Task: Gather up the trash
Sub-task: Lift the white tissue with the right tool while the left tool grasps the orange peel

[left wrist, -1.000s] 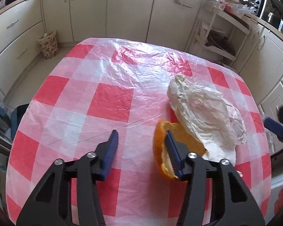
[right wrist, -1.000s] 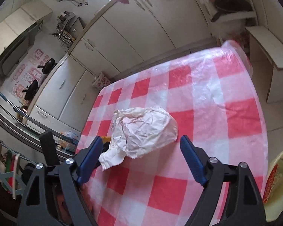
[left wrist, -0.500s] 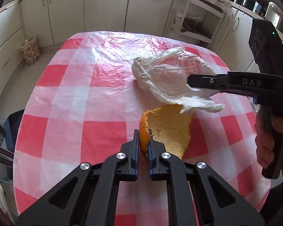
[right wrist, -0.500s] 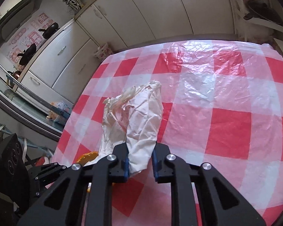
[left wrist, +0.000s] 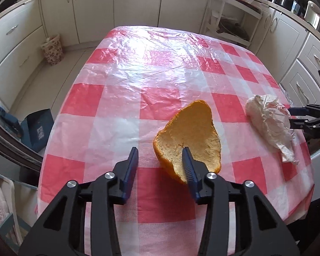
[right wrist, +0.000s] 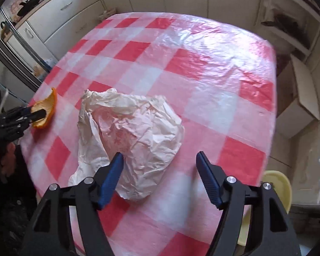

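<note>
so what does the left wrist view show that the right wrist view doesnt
Only the left wrist view shows the pale inner face of the orange peel, a patterned bin and a blue bag on the floor, and the open left gripper up close.

Only the right wrist view shows a yellow tub and a cardboard box past the table edge, plus the full spread of the crumpled paper between the fingers of the open right gripper.

Both show the red checked table, peel, paper and white cabinets.
</note>
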The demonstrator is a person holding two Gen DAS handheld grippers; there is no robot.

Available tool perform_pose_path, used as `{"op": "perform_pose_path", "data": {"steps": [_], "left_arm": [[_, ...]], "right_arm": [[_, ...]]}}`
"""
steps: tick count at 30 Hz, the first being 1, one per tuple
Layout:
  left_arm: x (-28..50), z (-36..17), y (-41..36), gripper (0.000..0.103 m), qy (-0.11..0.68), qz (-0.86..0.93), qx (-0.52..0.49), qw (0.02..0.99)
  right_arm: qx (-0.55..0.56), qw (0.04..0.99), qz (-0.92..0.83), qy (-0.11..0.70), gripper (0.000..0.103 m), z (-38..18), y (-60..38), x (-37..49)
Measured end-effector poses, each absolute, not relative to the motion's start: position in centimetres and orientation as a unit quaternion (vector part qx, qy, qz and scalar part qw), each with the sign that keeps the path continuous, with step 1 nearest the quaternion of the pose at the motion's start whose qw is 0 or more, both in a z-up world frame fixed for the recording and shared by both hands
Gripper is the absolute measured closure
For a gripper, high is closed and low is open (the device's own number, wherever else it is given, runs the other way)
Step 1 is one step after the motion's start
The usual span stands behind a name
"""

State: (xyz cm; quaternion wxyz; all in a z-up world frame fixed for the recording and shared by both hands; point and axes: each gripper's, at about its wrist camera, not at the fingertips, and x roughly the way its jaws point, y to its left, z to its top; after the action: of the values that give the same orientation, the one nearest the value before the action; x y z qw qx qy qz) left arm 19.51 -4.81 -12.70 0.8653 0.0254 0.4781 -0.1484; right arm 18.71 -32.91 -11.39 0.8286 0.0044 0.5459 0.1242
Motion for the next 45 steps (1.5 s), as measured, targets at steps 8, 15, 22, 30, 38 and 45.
{"op": "perform_pose_path", "data": {"steps": [8,15,22,30,38,45], "left_arm": [[19.8,-13.1,-6.1,0.054,0.461,-0.132,0.024,0.877],[20.6,-13.2,-5.7,0.060,0.453,-0.133,0.012,0.882],[20.5,-13.3,-5.0,0.088,0.457,-0.139,-0.008,0.878],[17.8,-12.0,-6.3,0.092,0.453,-0.157,-0.009,0.878],[15.8,-12.0,-7.5,0.079,0.464,-0.152,0.027,0.872],[15.1,-12.4,-6.3,0.052,0.470,-0.129,0.024,0.873]], "right_arm": [[-0.109,0.852,0.189,0.476,0.011,-9.6,-26.4,18.9],[-0.081,0.821,0.180,0.535,0.013,-13.4,-27.8,20.4],[-0.083,0.818,0.211,0.528,0.072,-12.1,-26.5,19.3],[-0.051,0.828,0.222,0.512,0.087,-9.8,-26.8,16.9],[-0.053,0.822,0.215,0.525,0.087,-9.8,-27.4,14.8],[-0.033,0.820,0.218,0.528,0.041,-9.9,-27.8,14.4]]}}
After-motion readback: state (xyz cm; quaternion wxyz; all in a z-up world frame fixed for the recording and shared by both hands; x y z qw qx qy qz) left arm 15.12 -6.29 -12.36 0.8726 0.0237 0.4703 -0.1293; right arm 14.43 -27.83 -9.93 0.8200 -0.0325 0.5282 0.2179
